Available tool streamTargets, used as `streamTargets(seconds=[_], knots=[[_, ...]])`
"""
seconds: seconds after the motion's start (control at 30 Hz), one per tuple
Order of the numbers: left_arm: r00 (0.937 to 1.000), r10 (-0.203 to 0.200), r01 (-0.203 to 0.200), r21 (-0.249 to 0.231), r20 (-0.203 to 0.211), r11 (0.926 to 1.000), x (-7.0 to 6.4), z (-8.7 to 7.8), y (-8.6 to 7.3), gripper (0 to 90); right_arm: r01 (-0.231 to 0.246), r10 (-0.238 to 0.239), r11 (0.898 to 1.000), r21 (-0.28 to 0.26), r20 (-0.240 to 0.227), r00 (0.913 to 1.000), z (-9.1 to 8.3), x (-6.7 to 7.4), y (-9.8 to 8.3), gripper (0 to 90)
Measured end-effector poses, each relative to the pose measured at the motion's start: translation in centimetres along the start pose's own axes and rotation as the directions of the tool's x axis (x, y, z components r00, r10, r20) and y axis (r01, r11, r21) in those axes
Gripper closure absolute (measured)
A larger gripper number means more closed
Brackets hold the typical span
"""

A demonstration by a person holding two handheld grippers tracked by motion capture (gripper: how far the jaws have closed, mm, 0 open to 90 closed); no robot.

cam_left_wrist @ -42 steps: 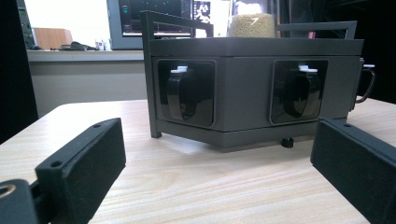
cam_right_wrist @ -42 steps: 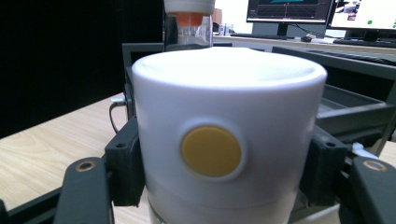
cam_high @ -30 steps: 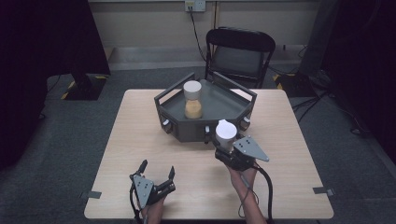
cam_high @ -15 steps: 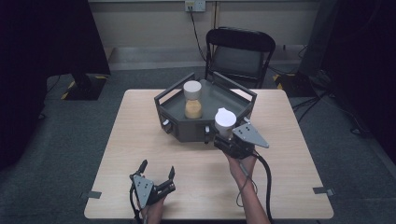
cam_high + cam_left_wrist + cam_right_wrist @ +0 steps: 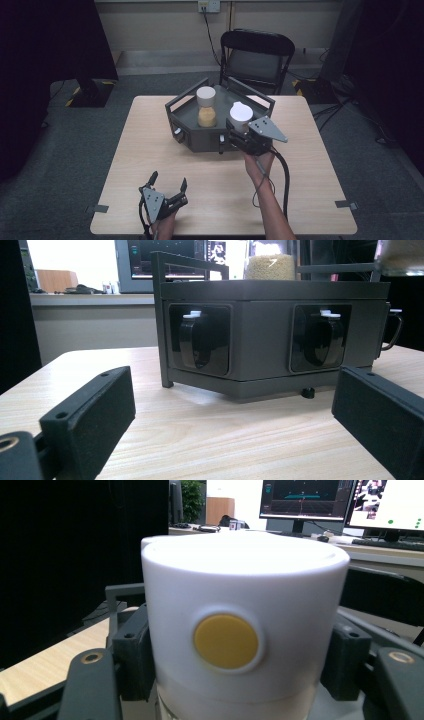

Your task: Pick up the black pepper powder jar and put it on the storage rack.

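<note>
Left gripper (image 5: 167, 192) is resting low on the near left part of the table (image 5: 310, 200), jaws standing apart with nothing between them. In the left gripper view its two black pads (image 5: 90, 415) are framing the front of the dark rack (image 5: 270, 335), well short of it.

Moving right: the rack (image 5: 200, 137) is sitting mid-table, toward the far edge. A jar with a white lid (image 5: 206, 106) and yellowish grain inside is standing upright in its left rear part.

Further right: the right gripper (image 5: 239, 134) is holding a second jar (image 5: 241, 116) by its white cap, jaws clamped on either side. In the right gripper view the cap (image 5: 245, 630) is sitting square between the pads, a yellow dot (image 5: 226, 641) facing the camera. The jar is hanging upright at the rack's near right corner, over or just above the rim; whether its base is clear of the rim cannot be told.

Handling judgement: the jar is looking rigid, smooth-sided, probably slippery plastic or glass, and bottom-heavy if it is filled like its neighbour. The grip is sitting high on the cap, so the weight below may be swinging; a loose cap could let the body drop. A hold lower, on the shoulder under the cap, would likely be steadier. Keeping it upright and lowering gently seems wise.
</note>
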State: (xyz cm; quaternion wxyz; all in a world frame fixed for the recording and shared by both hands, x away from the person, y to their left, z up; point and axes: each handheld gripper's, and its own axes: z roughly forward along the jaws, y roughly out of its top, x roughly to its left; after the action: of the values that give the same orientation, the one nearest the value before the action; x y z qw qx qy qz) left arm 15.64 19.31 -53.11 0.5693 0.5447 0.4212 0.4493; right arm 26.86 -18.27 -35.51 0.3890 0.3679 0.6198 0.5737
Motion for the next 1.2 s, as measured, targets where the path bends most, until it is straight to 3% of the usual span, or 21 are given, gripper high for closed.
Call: streamTargets(seconds=[0.27, 0.57, 0.7, 1.2], knots=[[1.0000, 0.001, -0.001, 0.001, -0.001, 1.0000, 0.0, 0.0, 0.0, 3.1, 0.021, -0.021, 1.000, -0.016, 0.012, 0.9997, 2.2, -0.4, 0.5, 30.5], [1.0000, 0.001, -0.001, 0.001, -0.001, 1.0000, 0.0, 0.0, 0.0, 3.1, 0.001, -0.001, 1.000, -0.006, 0.041, 0.9992, 4.5, -0.9, 1.6, 30.5], [1.0000, 0.001, -0.001, 0.001, -0.001, 1.0000, 0.0, 0.0, 0.0, 3.5, -0.012, 0.013, 1.000, -0.017, 0.033, 0.9994, 5.3, -1.3, 1.6, 30.5], [1.0000, 0.001, -0.001, 0.001, -0.004, 1.0000, -0.1, 0.0, 0.0, 3.8, -0.023, 0.022, 0.999, 0.030, 0.041, 0.9989, 8.0, -1.4, 1.4, 30.5]])
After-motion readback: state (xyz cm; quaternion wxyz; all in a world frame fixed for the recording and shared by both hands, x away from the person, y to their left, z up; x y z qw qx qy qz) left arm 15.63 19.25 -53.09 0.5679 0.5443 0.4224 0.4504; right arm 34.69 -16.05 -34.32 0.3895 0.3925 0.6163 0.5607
